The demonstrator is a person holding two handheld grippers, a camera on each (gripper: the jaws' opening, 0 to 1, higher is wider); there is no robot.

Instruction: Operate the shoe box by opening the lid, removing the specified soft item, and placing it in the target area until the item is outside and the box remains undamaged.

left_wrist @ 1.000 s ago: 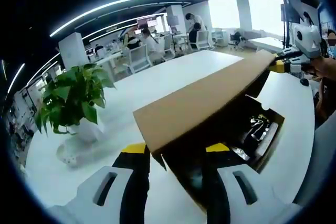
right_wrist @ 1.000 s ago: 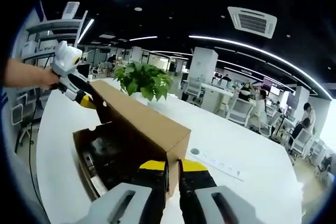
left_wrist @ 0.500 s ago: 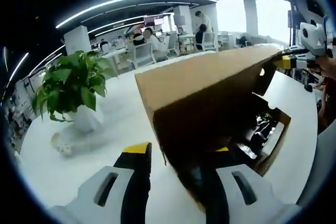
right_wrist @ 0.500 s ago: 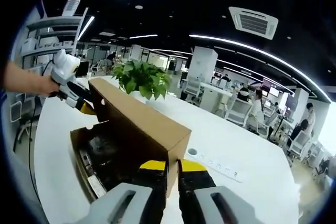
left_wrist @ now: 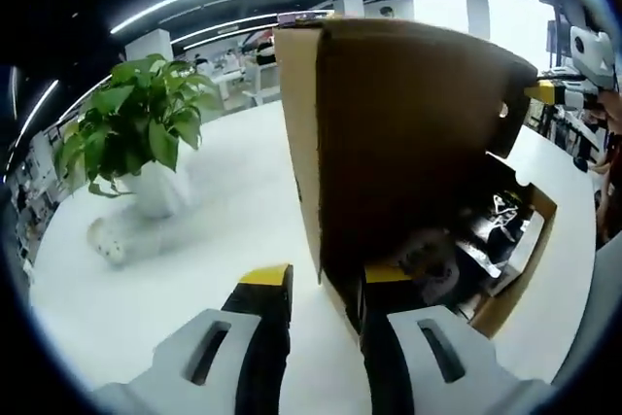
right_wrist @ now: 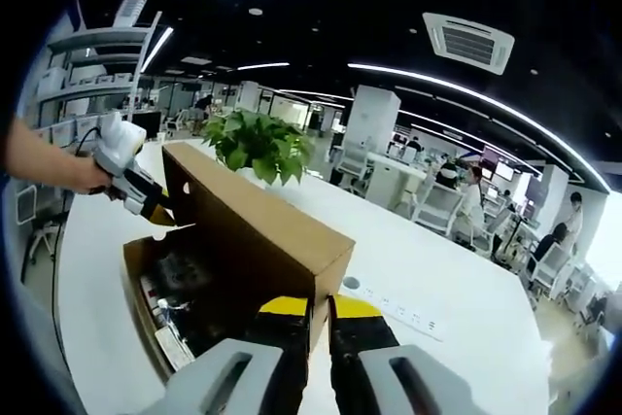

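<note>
Standing nearly upright on its hinge edge, the cardboard lid (left_wrist: 408, 133) rises over the open shoe box (right_wrist: 146, 308) on the white table (left_wrist: 175, 269), with both grippers pinching its free corners: left gripper (left_wrist: 326, 284) clamped on the near corner, right gripper (right_wrist: 319, 313) clamped on the opposite one. Dark contents (left_wrist: 486, 235) lie inside, below and to the right of the left jaws, the box's long axis running between the grippers; too dim to pick out the soft item. Potted plant (left_wrist: 136, 148) stands just beyond the box, a power strip (right_wrist: 394, 306) lies near the right gripper, and the raised lid itself blocks reach from that side.
</note>
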